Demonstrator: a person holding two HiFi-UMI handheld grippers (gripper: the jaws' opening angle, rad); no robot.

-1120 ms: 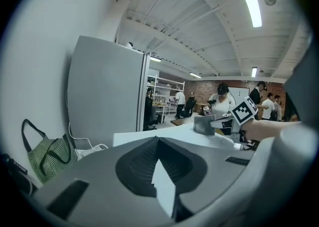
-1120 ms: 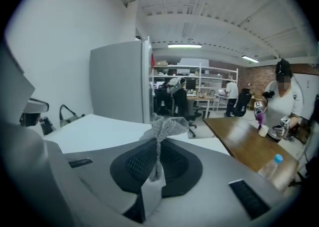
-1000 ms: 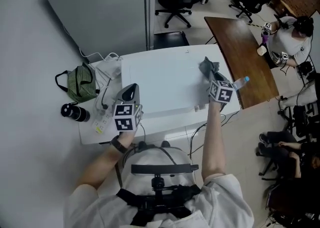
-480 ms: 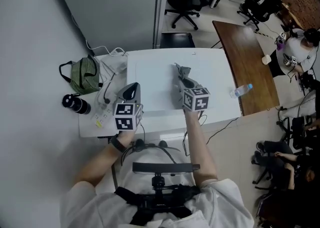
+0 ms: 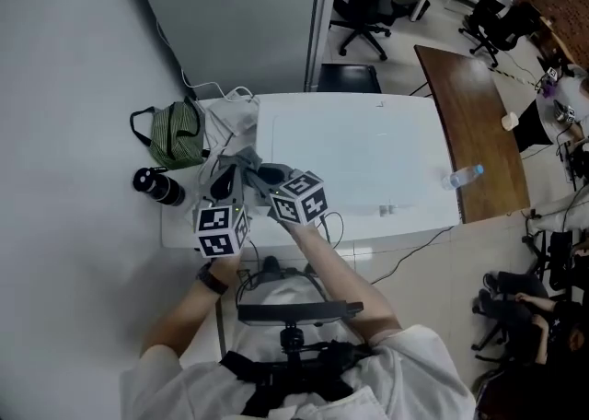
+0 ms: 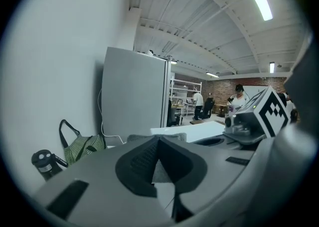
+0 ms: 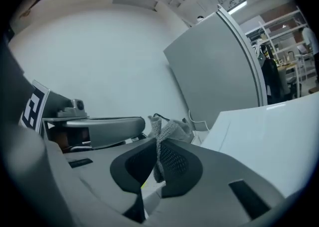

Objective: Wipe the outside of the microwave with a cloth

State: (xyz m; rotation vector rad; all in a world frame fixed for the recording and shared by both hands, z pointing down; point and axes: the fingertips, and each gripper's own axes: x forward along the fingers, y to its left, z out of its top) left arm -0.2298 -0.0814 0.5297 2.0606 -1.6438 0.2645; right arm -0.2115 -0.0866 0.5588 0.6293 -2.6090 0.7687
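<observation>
Looks mid-task: wiping at left edge of microwave [image 5: 368, 156], a flat glossy white box on the counter [image 5: 179, 229]. Can't judge how much of the top is done; sides + front prob. left to do. Gripping gray cloth [image 7: 169, 129] w/ right gripper [image 7: 158, 144], jaws clamped on a bunched fold, knit-textured, soft, crumpled. Holding left gripper [image 6: 158, 141] just beside it, jaws pressed together, nothing between.

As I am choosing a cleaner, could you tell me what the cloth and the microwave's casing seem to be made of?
The cloth, pinched in the right gripper, looks like soft grey textile: visible weave, limp folds. The microwave casing looks smooth, white and matte, perhaps painted metal or plastic; I cannot tell which.
</observation>
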